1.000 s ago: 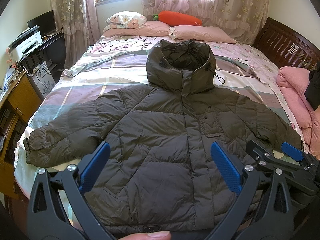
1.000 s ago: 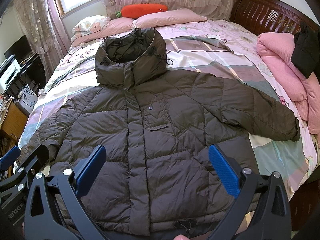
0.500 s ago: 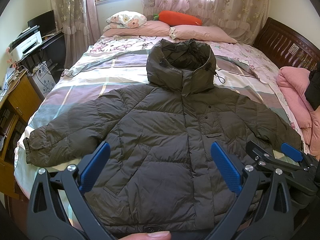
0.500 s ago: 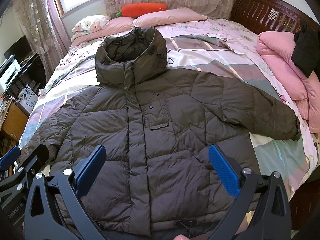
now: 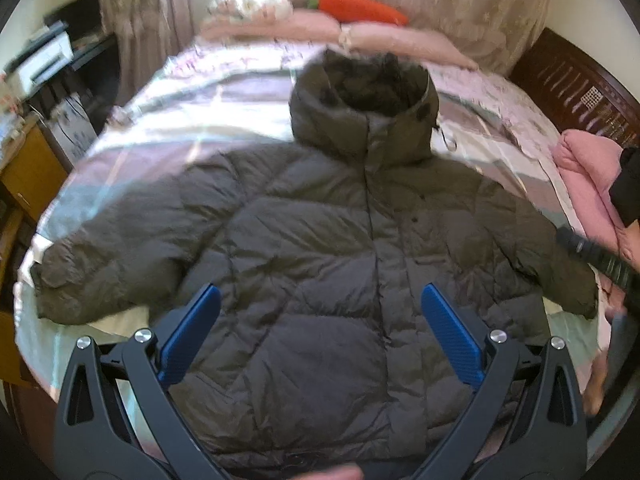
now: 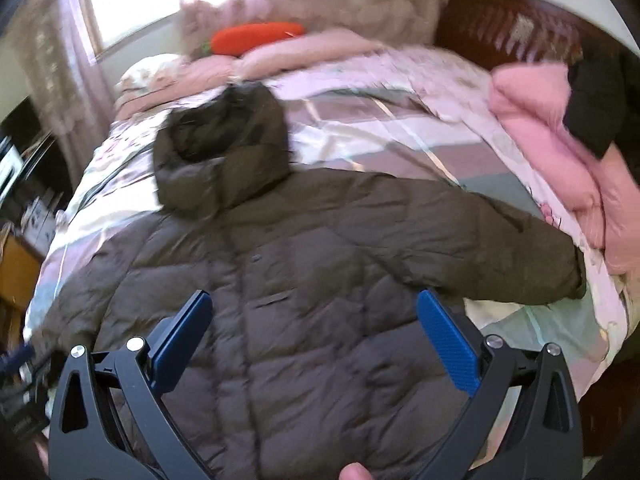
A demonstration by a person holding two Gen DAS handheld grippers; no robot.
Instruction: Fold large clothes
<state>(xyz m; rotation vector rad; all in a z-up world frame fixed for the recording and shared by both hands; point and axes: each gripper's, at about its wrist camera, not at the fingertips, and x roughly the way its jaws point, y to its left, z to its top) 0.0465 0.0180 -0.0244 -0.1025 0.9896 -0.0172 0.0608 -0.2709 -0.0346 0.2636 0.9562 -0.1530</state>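
Both views are swinging and blurring now as the wide-open left gripper [image 5: 320,336] and right gripper [image 6: 314,338] are hovering over the soft, bulky hooded puffer jacket [image 5: 340,248] lying flat on the bed [image 5: 160,112], its right sleeve cuff [image 6: 568,280] at 3 o'clock looking easiest to pinch.

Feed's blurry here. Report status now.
Left gripper and right gripper open, empty. Jacket flat on bed, unfolded. Nothing lying on it.

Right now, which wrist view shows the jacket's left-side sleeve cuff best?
The left wrist view: the jacket lies spread flat and that sleeve cuff shows whole at the bed's edge. In the right wrist view the sleeve runs behind the gripper frame, cuff hidden.
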